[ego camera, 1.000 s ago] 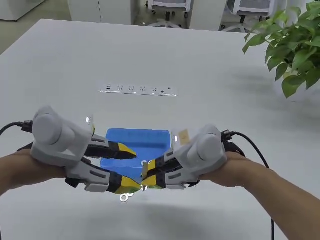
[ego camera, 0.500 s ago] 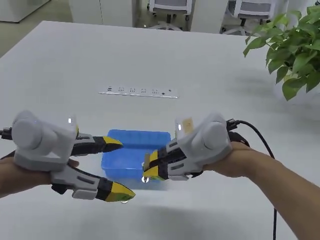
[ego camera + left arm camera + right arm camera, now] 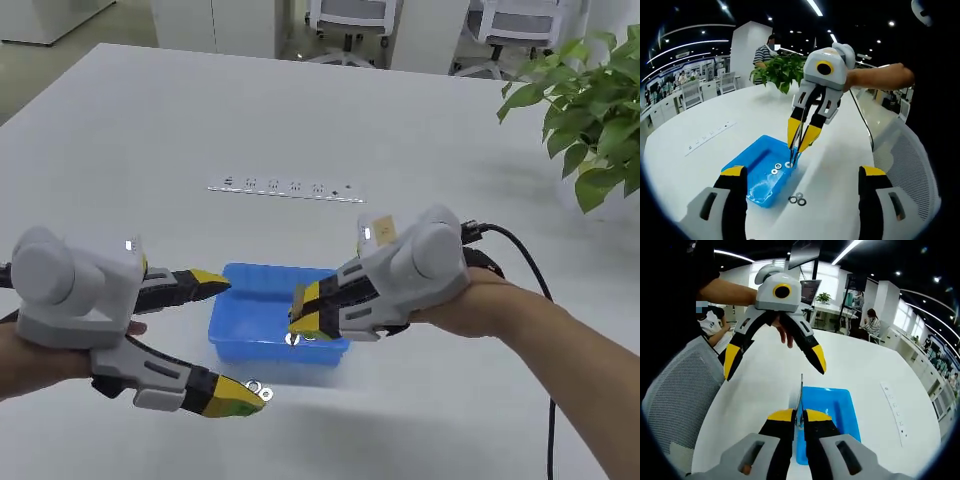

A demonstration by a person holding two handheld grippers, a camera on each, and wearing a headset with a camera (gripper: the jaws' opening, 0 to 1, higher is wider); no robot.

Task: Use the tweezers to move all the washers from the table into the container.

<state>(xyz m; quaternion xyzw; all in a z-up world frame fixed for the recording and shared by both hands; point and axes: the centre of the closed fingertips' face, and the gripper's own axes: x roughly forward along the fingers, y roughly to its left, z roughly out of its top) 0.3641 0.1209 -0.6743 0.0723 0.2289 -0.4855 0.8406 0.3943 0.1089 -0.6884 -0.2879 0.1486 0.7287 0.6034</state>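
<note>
Office chairs (image 3: 345, 15) stand behind a white table (image 3: 450, 130) bearing a power strip (image 3: 287, 188), near a leafy plant (image 3: 590, 110).

Shows pale grey rounded housings on left gripper (image 3: 228, 343) and right gripper (image 3: 300, 314), black jaws tipped yellow. Trails black cable (image 3: 515, 250), centre right.

- A white table (image 3: 450, 150) carried everything.
- A blue container (image 3: 270, 351) sat on it.
- Two washers (image 3: 258, 391) lay touching each other, just in front of the container.
- A white power strip (image 3: 287, 188) lay flat, well behind the container.
</note>
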